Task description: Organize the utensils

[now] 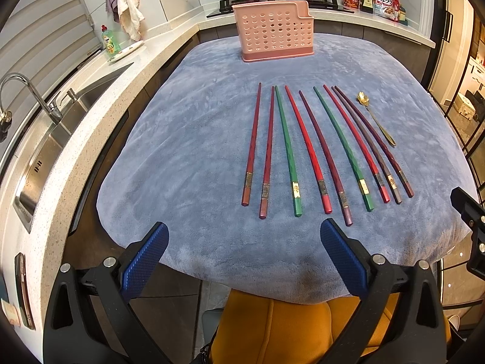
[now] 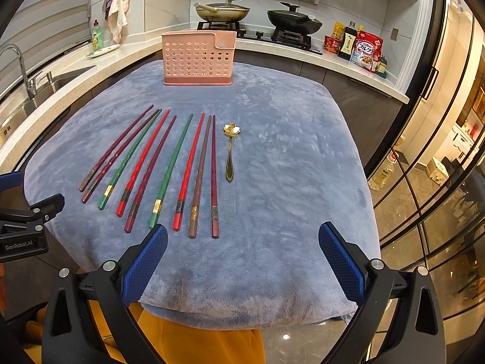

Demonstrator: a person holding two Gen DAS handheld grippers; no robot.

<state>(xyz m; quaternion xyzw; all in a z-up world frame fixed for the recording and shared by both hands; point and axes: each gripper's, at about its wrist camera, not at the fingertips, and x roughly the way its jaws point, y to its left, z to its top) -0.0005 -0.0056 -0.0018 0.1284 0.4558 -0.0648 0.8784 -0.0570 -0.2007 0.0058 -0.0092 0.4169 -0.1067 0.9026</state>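
Note:
Several red, green and purple chopsticks (image 1: 306,148) lie side by side on a blue-grey cloth (image 1: 197,127), tips pointing away; they show in the right wrist view too (image 2: 169,166). A small gold flower-bowl spoon (image 1: 376,121) lies to their right, also in the right wrist view (image 2: 230,151). A pink perforated utensil holder (image 1: 274,32) stands upright at the cloth's far edge, also in the right wrist view (image 2: 198,57). My left gripper (image 1: 244,236) is open and empty above the cloth's near edge. My right gripper (image 2: 242,236) is open and empty, near the chopstick handles.
A sink with faucet (image 1: 36,100) and a speckled counter (image 1: 100,115) run along the left. Two pans on a stove (image 2: 254,15) and food packets (image 2: 360,48) stand behind. An orange chair (image 1: 288,327) is below the near edge. Glass doors (image 2: 439,182) are at right.

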